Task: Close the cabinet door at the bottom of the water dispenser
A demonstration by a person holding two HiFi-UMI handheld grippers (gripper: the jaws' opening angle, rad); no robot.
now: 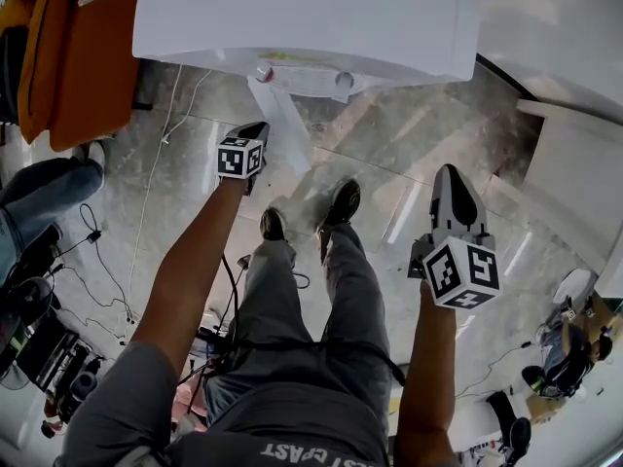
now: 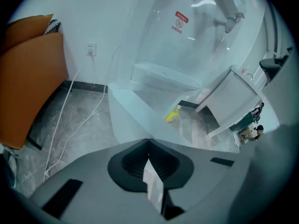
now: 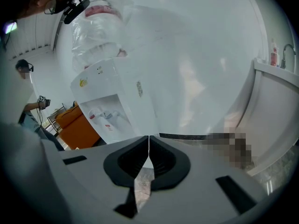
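White cabinet door (image 1: 280, 125) open, swung outward beneath white water dispenser (image 1: 311, 13).

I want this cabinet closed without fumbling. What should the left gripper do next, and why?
Probably nudge the left gripper against the open door and swing it toward the dispenser: its jaws are shut, and it sits beside the door's free edge.

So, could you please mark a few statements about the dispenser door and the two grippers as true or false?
1. The white cabinet door under the white water dispenser stands open. True.
2. The right gripper grips that door. False: it is shut on nothing, apart from it.
3. The left gripper has its fingers together. True.
4. The orange padded seat is on the person's right. False: it is on the left.
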